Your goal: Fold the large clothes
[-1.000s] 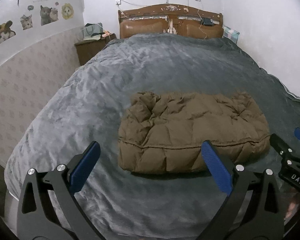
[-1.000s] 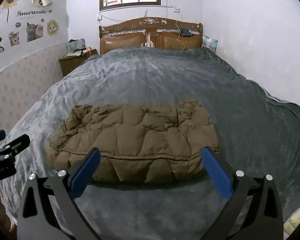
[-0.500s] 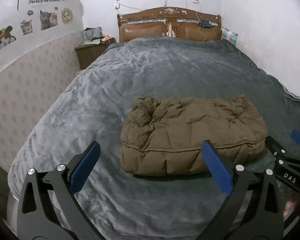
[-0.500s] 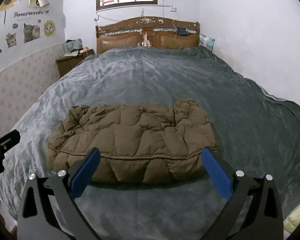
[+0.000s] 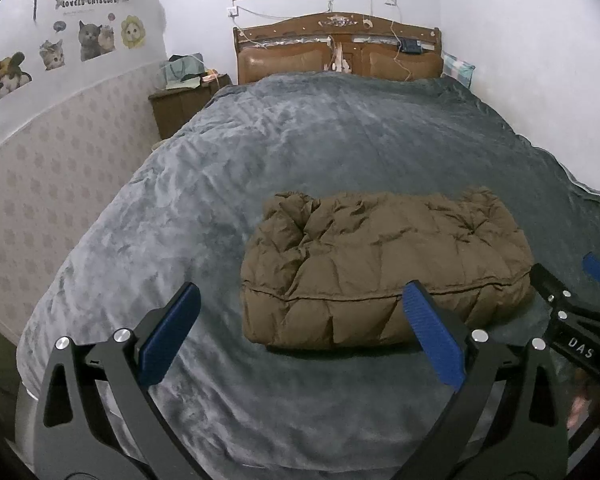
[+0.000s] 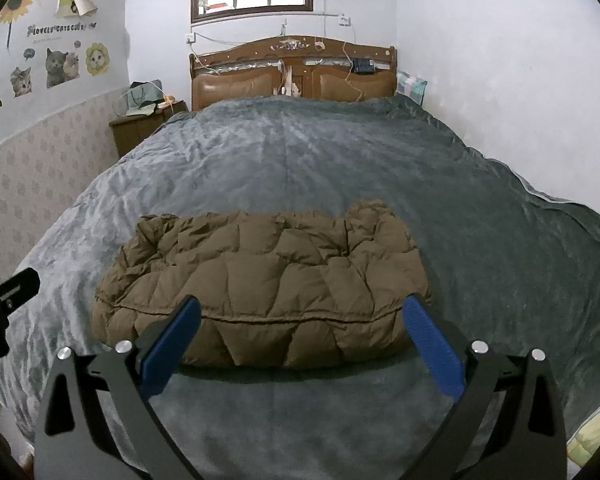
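Note:
A brown quilted puffer jacket (image 5: 384,268) lies folded into a thick rectangle on the grey bed cover (image 5: 300,148); it also shows in the right wrist view (image 6: 260,280). My left gripper (image 5: 300,332) is open and empty, held above the cover in front of the jacket's left half. My right gripper (image 6: 300,336) is open and empty, held just in front of the jacket's near edge. The right gripper shows at the right edge of the left wrist view (image 5: 580,320).
A wooden headboard (image 6: 292,76) stands at the far end of the bed. A bedside cabinet (image 5: 184,108) with bags on it stands at the far left by the wall. White walls close both sides. The bed's foot edge is just below the grippers.
Both grippers have drawn back and up a little from the jacket, which now looks smaller and lower in both views. The jacket has not moved.

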`<state>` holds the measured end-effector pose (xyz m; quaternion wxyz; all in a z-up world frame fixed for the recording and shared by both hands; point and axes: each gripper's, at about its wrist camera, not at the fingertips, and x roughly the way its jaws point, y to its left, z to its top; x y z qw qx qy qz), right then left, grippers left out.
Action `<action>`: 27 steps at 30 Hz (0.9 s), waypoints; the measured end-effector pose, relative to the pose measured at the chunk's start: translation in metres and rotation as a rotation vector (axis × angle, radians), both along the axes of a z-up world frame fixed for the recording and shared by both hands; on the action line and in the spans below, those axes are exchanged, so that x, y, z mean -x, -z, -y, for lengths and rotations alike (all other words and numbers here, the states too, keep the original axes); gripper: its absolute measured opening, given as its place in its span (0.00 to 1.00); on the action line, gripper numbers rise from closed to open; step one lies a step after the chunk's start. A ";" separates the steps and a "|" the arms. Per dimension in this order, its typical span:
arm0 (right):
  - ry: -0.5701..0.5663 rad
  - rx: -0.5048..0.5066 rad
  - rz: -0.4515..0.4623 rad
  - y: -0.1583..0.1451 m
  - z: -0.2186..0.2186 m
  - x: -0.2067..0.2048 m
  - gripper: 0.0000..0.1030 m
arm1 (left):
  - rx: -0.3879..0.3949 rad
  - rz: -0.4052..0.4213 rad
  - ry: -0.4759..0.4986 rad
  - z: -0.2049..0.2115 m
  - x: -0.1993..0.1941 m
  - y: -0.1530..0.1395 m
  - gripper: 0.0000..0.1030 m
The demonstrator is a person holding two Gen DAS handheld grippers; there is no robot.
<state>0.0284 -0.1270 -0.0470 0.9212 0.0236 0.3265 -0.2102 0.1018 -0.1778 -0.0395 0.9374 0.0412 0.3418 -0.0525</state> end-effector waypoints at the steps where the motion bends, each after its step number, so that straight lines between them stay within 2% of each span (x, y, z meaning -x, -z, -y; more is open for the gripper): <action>1: 0.000 0.001 0.000 0.000 0.000 0.000 0.98 | -0.002 0.002 -0.003 0.000 0.000 0.001 0.97; 27: 0.013 0.018 0.010 -0.009 0.003 -0.001 0.98 | -0.020 0.014 -0.003 -0.006 0.007 0.005 0.97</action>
